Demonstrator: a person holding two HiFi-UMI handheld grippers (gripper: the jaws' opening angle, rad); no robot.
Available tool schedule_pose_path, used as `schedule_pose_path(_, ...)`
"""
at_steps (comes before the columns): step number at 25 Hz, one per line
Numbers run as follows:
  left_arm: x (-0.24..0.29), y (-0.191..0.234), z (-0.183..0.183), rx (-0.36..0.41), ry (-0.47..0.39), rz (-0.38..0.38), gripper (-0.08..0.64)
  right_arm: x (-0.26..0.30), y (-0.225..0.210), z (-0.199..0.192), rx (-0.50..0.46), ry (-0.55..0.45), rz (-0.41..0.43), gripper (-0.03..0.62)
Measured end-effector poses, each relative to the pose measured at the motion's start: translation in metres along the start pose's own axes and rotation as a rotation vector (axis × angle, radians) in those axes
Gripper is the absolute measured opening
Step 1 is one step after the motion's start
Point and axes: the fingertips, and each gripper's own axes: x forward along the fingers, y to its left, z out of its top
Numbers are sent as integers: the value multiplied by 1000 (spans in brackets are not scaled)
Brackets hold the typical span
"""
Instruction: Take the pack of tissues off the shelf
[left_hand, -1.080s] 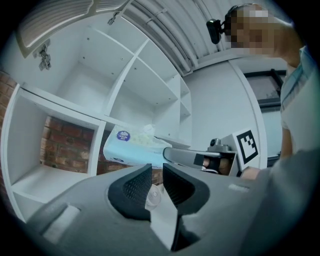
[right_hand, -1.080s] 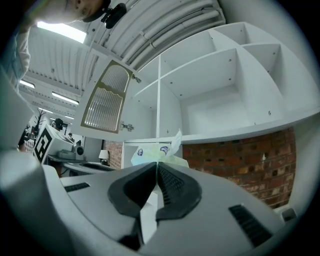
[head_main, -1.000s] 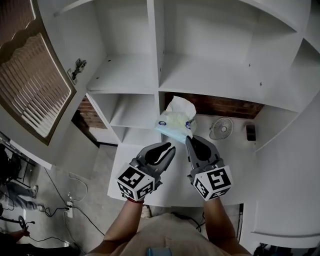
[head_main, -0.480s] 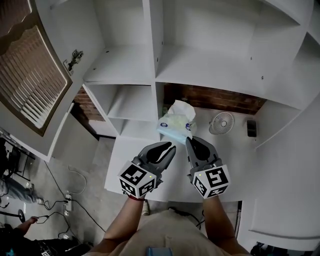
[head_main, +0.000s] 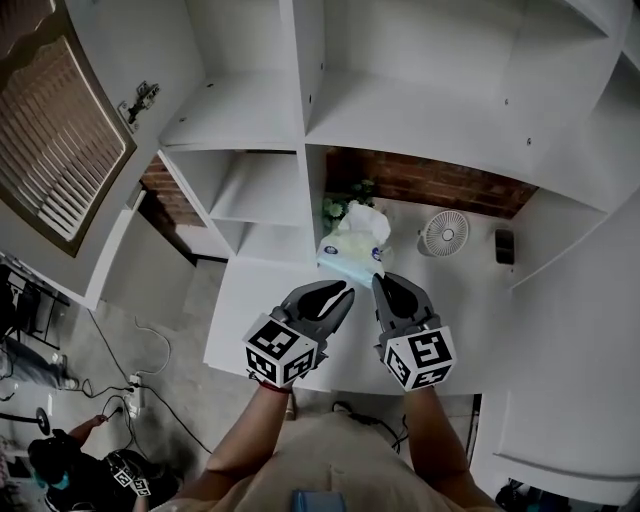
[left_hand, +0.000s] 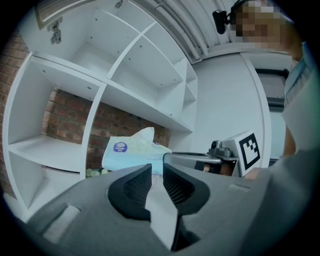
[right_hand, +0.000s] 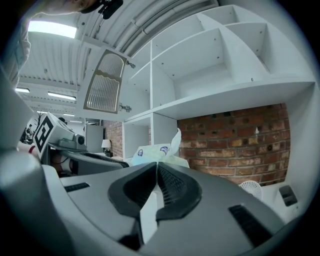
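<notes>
Pack of tissues (head_main: 350, 245): soft pale blue-green wrapper, round blue logo facing out, white crumpled flap sticking up on top. It is hanging tilted at the tips of the right gripper (head_main: 379, 279), which is pinching its near edge.

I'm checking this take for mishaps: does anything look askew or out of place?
The pack of tissues is off the shelf and tilted, apparently in mid-air, pinched only at its near edge by the right gripper. One loose tissue pokes up crumpled from its top. Nothing looks spilled or damaged.
</notes>
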Motion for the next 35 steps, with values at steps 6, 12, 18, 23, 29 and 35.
schedule_pose_path(6, 4, -2, -22, -18, 41, 6, 74, -2, -5, -25, 15, 38, -7, 23)
schedule_pose_path(12, 4, -4, -49, -44, 85, 16, 74, -7, -6, -51, 33, 76, -12, 23)
schedule_pose_path(18, 2, -4, -73, -70, 122, 20, 74, -7, -1, -76, 38, 114, -12, 23)
schedule_pose_path(23, 1, -3, -91, -93, 149, 22, 74, -7, -1, -96, 63, 141, -15, 23)
schedule_pose_path(29, 1, 1, -112, -114, 182, 32, 74, -6, -2, -123, 66, 180, -15, 23)
schedule_pose_path(35, 5, 6, -136, -137, 224, 42, 74, -4, -1, -145, 70, 209, -12, 23)
